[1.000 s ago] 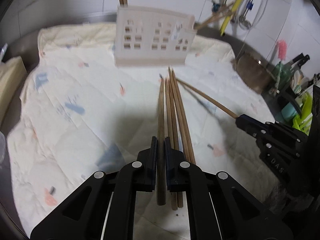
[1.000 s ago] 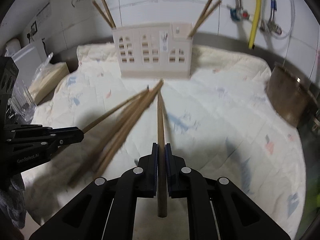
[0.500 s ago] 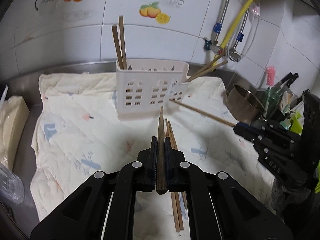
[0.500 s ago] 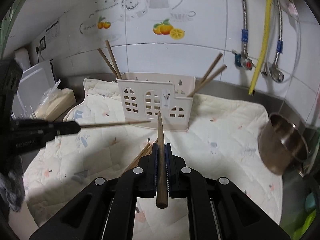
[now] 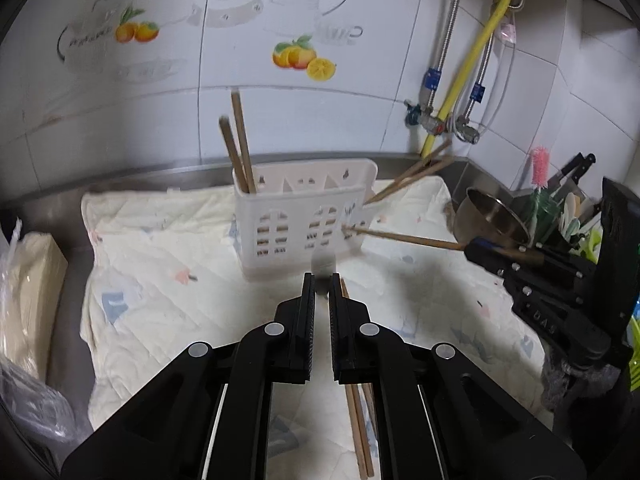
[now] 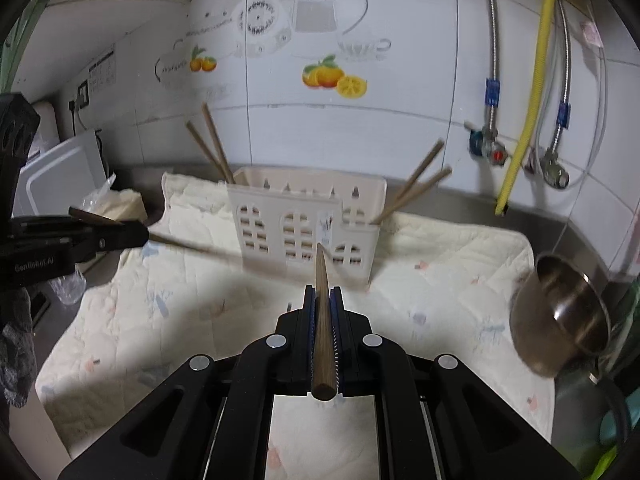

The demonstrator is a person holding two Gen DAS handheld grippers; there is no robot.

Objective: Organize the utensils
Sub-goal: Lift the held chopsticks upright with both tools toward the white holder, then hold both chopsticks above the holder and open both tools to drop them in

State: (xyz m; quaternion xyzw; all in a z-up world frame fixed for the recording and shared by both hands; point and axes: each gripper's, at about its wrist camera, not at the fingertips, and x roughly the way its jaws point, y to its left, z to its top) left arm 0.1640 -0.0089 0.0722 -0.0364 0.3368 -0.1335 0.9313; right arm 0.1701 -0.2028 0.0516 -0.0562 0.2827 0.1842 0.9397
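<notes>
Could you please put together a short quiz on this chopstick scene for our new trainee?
1. True or false: the right gripper is empty.
2. How many chopsticks stand in the white holder? A two, B four, C six.
3. What lies on the cloth beneath the left gripper?
Key: 1 false, it clamps a chopstick. 2 B. 3 loose chopsticks.
</notes>
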